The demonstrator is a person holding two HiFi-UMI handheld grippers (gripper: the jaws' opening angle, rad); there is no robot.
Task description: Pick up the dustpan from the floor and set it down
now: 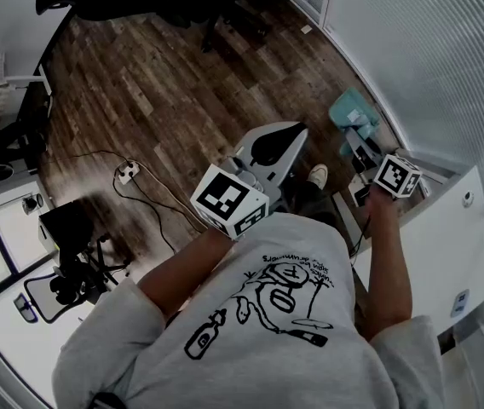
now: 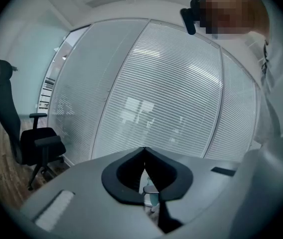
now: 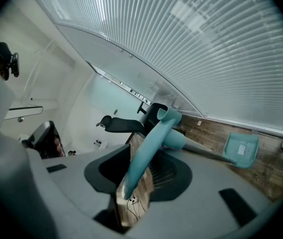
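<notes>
Wood floor: dustpan pan-end fwd, handle clamped in R gripper; L gripper closed.

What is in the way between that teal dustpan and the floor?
Nothing visible. The right gripper is shut on the handle of the dustpan, and only bare wooden floor shows beneath its pan.

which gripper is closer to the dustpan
Right. The right gripper is shut on the dustpan by its teal handle, with the pan out ahead of it. The left gripper is shut on nothing and sits apart, to the dustpan's left in the head view.
</notes>
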